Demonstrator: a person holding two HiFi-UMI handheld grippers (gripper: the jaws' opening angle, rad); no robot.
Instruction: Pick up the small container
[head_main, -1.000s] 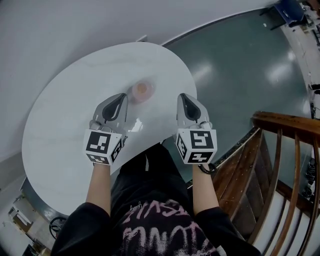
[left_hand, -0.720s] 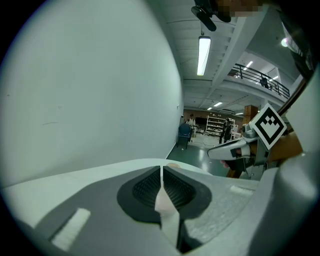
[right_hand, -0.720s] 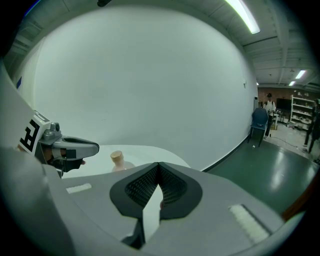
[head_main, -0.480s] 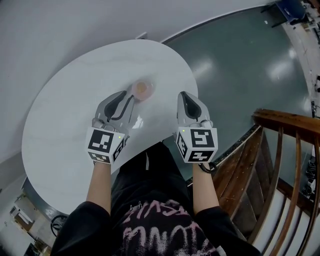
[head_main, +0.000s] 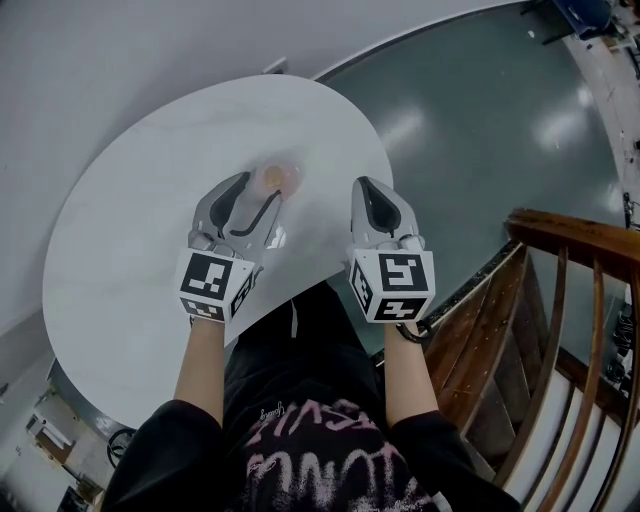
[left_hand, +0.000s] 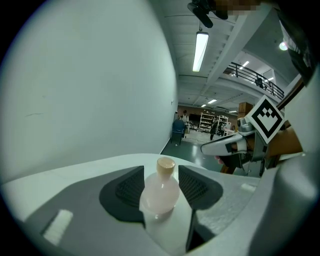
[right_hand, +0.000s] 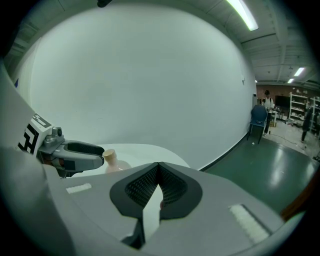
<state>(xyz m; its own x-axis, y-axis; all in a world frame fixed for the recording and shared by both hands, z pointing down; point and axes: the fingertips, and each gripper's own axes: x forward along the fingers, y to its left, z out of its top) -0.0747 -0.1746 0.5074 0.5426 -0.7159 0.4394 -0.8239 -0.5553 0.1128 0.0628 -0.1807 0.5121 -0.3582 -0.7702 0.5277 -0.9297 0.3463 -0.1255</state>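
Claws?
Right claw pinched closed on nothing, beside the worktop's edge. Left claw spread apart.
Container?
The small container, pale pink with a tan cap, stands upright on the white worktop between the left jaws; I can't tell if they touch it.

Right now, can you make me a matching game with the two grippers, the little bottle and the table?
Things:
1. left gripper
2. right gripper
3. small container
4. table

States:
A. round and white
B. shut, holding nothing
C. upright, pale pink, tan cap
D. open, one jaw on each side of the small container

Pairs: 1-D, 2-B, 3-C, 4-A
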